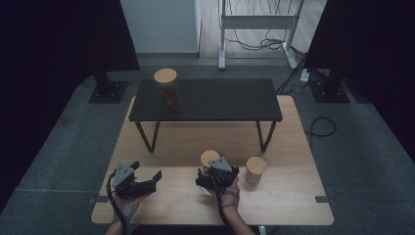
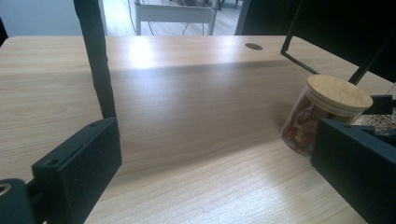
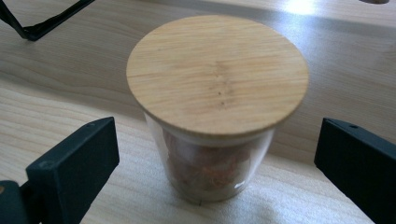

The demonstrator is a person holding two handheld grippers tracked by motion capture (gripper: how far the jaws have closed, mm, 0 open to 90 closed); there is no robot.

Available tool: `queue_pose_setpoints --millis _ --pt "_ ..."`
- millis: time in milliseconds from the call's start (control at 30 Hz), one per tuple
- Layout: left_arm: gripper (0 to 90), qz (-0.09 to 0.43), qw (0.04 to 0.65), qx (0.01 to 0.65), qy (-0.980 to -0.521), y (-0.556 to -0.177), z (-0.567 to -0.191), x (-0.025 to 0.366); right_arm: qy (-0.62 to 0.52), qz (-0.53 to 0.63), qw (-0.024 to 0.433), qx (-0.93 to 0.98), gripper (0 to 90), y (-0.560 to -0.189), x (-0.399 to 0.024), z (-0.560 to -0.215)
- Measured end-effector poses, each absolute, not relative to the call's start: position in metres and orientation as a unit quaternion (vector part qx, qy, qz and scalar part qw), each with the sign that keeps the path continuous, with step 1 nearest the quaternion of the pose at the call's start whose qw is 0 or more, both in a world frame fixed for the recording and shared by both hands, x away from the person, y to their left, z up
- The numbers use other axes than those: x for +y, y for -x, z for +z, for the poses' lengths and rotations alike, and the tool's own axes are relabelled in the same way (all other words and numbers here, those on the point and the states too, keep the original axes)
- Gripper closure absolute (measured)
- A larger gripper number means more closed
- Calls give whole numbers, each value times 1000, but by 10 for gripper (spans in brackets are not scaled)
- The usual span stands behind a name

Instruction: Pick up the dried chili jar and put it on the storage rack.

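Observation:
Three glass jars with round bamboo lids are in view. One jar (image 1: 167, 91) stands on the low black bench (image 1: 220, 100). A second jar (image 1: 209, 157) (image 3: 217, 93) (image 2: 327, 112), holding reddish-brown pieces, stands on the wooden table just ahead of my right gripper (image 1: 215, 169) (image 3: 219, 140). That gripper is open, one jaw on either side of the jar and neither touching it. The third jar (image 1: 255, 170) stands to its right. My left gripper (image 1: 147, 171) (image 2: 217, 149) hovers open over bare wood at the front left, pointing right with nothing between its jaws.
The bench's thin black legs (image 2: 95, 56) (image 1: 147, 136) stand on the wooden table (image 1: 293, 196), with room beneath the bench. Grey carpet surrounds the table. Dark curtains, stand bases and cables (image 1: 320, 125) lie beyond it.

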State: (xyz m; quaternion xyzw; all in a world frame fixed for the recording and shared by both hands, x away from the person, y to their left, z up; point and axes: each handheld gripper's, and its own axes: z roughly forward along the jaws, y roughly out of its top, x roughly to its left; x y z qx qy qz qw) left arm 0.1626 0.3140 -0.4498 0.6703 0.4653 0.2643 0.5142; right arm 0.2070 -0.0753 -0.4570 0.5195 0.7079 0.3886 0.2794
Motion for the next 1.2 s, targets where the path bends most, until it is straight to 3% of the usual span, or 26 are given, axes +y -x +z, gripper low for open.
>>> queue_pose_setpoints --millis 633,933,1200 --pt "17 261 510 464 -676 -165 -451 313 -521 379 259 719 85 -231 -72 -460" --pt "17 260 507 463 -678 -165 -452 312 -523 380 257 718 240 -234 -73 -463" --pt "17 259 506 463 -680 -166 -453 311 -520 378 270 716 251 -232 -68 -465"
